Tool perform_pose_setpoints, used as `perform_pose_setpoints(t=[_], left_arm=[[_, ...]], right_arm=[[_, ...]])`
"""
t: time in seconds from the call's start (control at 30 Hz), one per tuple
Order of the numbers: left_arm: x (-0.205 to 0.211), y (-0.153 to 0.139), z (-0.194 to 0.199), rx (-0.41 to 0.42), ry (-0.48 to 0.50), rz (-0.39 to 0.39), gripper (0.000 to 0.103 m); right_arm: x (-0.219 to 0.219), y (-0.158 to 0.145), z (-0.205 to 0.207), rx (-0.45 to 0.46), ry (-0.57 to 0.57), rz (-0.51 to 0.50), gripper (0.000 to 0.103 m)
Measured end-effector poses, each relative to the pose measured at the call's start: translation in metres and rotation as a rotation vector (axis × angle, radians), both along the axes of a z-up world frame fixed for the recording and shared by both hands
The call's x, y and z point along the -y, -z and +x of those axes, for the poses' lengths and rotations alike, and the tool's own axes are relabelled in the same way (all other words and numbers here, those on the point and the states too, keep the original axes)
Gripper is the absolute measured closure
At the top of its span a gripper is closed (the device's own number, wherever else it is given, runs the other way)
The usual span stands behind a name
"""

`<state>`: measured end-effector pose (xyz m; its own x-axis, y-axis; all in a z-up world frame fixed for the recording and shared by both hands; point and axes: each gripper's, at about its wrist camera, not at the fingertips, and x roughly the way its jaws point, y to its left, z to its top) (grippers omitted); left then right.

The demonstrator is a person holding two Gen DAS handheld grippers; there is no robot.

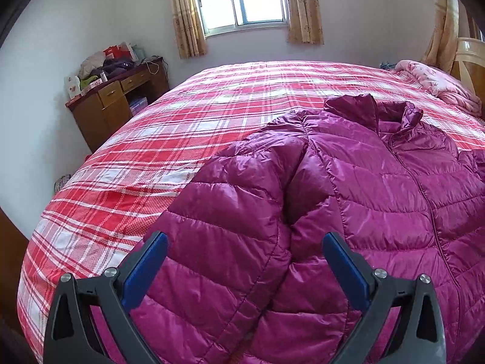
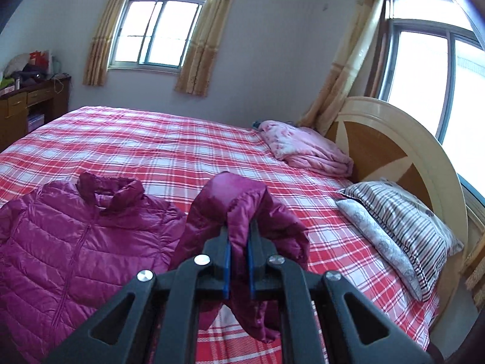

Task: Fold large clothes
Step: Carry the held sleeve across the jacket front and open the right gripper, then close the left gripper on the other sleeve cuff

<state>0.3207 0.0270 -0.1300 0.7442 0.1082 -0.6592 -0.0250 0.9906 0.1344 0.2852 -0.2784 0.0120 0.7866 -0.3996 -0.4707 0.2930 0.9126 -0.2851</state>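
A magenta quilted puffer jacket (image 1: 348, 188) lies front up on the red plaid bed (image 1: 157, 139), collar toward the far side. One sleeve (image 1: 230, 212) lies folded over its front. My left gripper (image 1: 244, 244) hovers open above that sleeve, blue pads wide apart, nothing between them. In the right wrist view the jacket's body (image 2: 69, 236) lies at the left. My right gripper (image 2: 239, 236) is shut on the other sleeve (image 2: 242, 203), which is lifted off the bed and bunched over the fingers.
A folded pink blanket (image 2: 306, 148) and a striped pillow (image 2: 403, 224) lie by the rounded headboard (image 2: 394, 139). A wooden desk (image 1: 118, 106) piled with clutter stands by the far wall, left of the bed. Curtained windows (image 2: 157, 33) are behind.
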Motion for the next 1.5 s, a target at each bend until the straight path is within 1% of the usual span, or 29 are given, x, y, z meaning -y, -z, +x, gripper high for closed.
perform_pose_setpoints(t=[0.3,0.6,0.83,0.87,0.93,0.97,1.0,1.03,1.07,1.1,1.17,1.23,1.33,1.37,1.4,1.43,1.47,1.5], left_arm=[[-0.012,-0.008,0.007,0.017,-0.021,-0.021,0.001],[-0.018,-0.007,0.011,0.017,-0.031,-0.008,0.001],[-0.025,-0.005,0.019,0.008,-0.053,0.003,0.001],[-0.026,-0.005,0.019,0.006,-0.055,0.003,0.001],[-0.026,-0.004,0.021,0.004,-0.06,0.006,0.001],[-0.026,-0.003,0.021,0.001,-0.062,0.006,0.001],[-0.027,-0.003,0.022,-0.001,-0.063,0.008,0.001],[-0.027,-0.003,0.022,0.0,-0.066,0.01,0.001],[-0.029,-0.004,0.021,0.004,-0.072,0.012,0.001],[-0.03,-0.005,0.021,0.009,-0.081,0.016,0.001],[-0.036,-0.007,0.022,0.016,-0.103,0.016,0.001],[-0.042,-0.009,0.023,0.017,-0.122,0.006,0.001],[-0.046,-0.011,0.022,0.019,-0.135,0.001,0.001],[-0.046,-0.012,0.021,0.021,-0.138,0.003,0.001],[-0.045,-0.012,0.02,0.022,-0.138,0.002,0.001],[-0.043,-0.013,0.019,0.023,-0.136,0.0,0.001],[-0.04,-0.013,0.018,0.021,-0.13,-0.002,0.001],[-0.037,-0.014,0.017,0.021,-0.122,-0.003,0.001]], right_arm=[[-0.09,0.038,0.031,-0.076,-0.172,-0.075,0.093],[-0.153,0.091,0.055,-0.154,-0.281,-0.026,0.093],[-0.181,0.123,0.066,-0.209,-0.334,0.013,0.092],[-0.184,0.127,0.068,-0.221,-0.344,0.027,0.091],[-0.187,0.132,0.07,-0.236,-0.374,0.077,0.086],[-0.188,0.133,0.069,-0.239,-0.395,0.112,0.08],[-0.189,0.132,0.067,-0.246,-0.43,0.157,0.062],[-0.19,0.131,0.061,-0.248,-0.471,0.202,0.05],[-0.192,0.126,0.054,-0.235,-0.51,0.233,0.032],[-0.194,0.122,0.045,-0.216,-0.535,0.245,0.028],[-0.199,0.113,0.03,-0.21,-0.593,0.267,0.028],[-0.197,0.102,0.014,-0.201,-0.639,0.313,0.029],[-0.184,0.088,-0.003,-0.158,-0.653,0.39,0.03],[-0.178,0.085,-0.006,-0.144,-0.644,0.417,0.033],[-0.171,0.083,-0.007,-0.135,-0.624,0.435,0.04],[-0.168,0.084,-0.002,-0.137,-0.587,0.426,0.043],[-0.165,0.089,0.005,-0.154,-0.531,0.398,0.051],[-0.163,0.095,0.015,-0.173,-0.479,0.378,0.062]])
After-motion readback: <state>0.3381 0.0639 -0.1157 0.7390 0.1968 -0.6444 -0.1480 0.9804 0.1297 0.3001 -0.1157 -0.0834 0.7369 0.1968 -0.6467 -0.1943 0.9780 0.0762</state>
